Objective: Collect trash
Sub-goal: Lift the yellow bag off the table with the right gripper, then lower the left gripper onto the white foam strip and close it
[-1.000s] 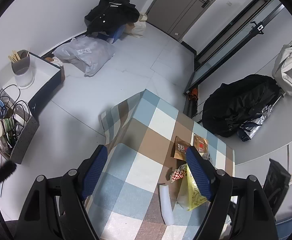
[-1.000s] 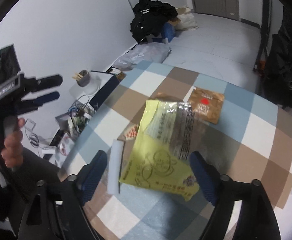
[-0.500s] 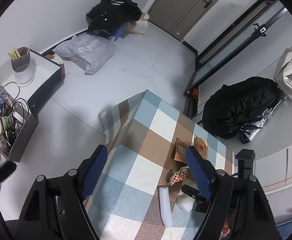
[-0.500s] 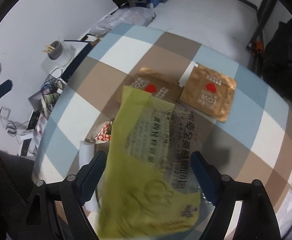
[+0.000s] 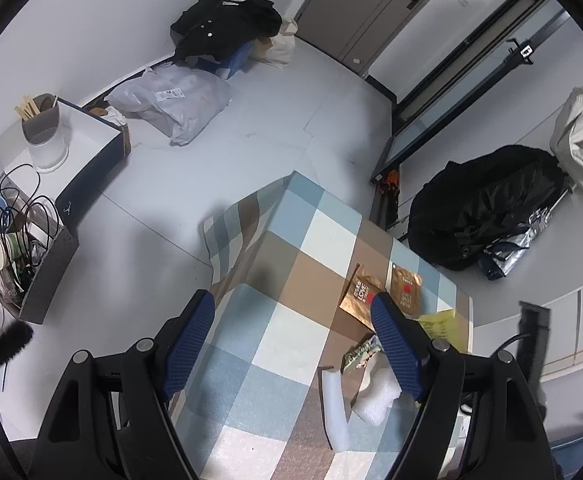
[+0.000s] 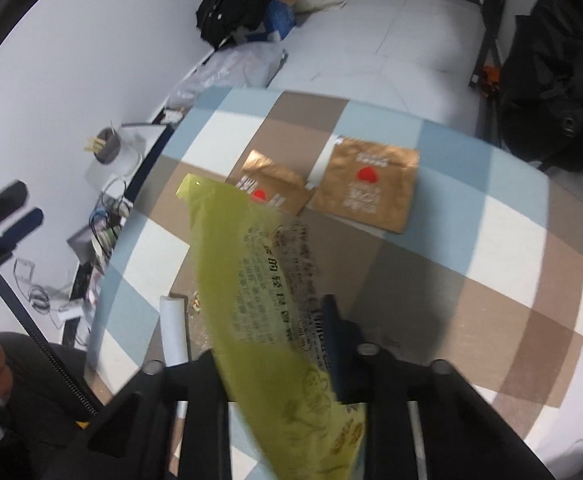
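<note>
A yellow printed plastic bag (image 6: 259, 280) rises at a slant from the checked tablecloth (image 6: 491, 240). My right gripper (image 6: 303, 332) is closing on the bag's near end; one blue pad presses its right face and the other is hidden behind it. Two gold sachets with red hearts (image 6: 365, 184) (image 6: 271, 192) lie flat beyond the bag. In the left wrist view the bag (image 5: 441, 326) shows past my right finger. My left gripper (image 5: 291, 316) hangs open and empty above the table's near left part. Nearby lie a white foam roll (image 5: 335, 408), a foam scrap (image 5: 375, 400) and a crumpled red-and-white wrapper (image 5: 361, 354).
On the floor to the left stand a white-topped box with a cup of sticks (image 5: 45, 132) and a box of cables and cups (image 5: 23, 256). A grey plastic bag (image 5: 171, 100) and black clothes (image 5: 227, 28) lie by the far wall. A black bag (image 5: 487, 208) sits right of the table.
My right gripper has dropped toward the yellow bag and its jaws have drawn together around it. The bag now stands tilted up off the cloth. My left gripper has kept still.
</note>
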### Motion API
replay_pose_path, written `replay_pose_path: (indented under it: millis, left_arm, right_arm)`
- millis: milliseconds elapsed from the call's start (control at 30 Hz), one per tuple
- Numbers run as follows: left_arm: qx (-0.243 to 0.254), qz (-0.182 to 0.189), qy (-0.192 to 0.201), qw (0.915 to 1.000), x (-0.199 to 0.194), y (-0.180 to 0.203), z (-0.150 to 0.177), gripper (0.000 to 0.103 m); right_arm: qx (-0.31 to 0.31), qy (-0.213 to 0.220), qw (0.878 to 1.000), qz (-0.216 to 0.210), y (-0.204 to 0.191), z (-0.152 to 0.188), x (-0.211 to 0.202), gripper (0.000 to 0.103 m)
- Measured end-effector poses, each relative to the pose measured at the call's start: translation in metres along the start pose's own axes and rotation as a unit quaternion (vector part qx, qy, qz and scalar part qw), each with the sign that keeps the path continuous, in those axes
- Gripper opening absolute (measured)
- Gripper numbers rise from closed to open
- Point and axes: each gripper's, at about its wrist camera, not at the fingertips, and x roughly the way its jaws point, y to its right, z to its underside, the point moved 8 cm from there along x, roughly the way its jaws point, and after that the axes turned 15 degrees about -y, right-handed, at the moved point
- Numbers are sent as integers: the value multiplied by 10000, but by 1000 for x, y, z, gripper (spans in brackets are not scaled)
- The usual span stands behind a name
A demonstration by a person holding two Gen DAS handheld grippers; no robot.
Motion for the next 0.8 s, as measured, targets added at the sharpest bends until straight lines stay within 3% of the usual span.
replay_pose_path:
  millis: [167, 467, 567, 700, 800]
  left_arm:
    - [205, -157, -18, 9997, 4, 5, 5, 78]
    - [753, -194, -383, 9962, 26, 27, 22, 78]
    - [1109, -330, -476, 9921, 35, 41, 29, 78]
    - [1664, -969, -605, 9794, 47, 52, 40, 78]
    - [1710, -922, -776, 9779, 57, 53, 49, 78]
  right_arm:
    - [129, 411, 9990, -118, 10, 9, -24, 2]
    - [304, 1222, 9918, -232, 26, 42, -67, 0]
    - [550, 1511, 9857, -510, 35, 54, -79, 0]
    - [751, 1750, 9779, -865, 42, 70, -82, 0]
    - [912, 1916, 9709, -1113, 49, 78, -79, 0]
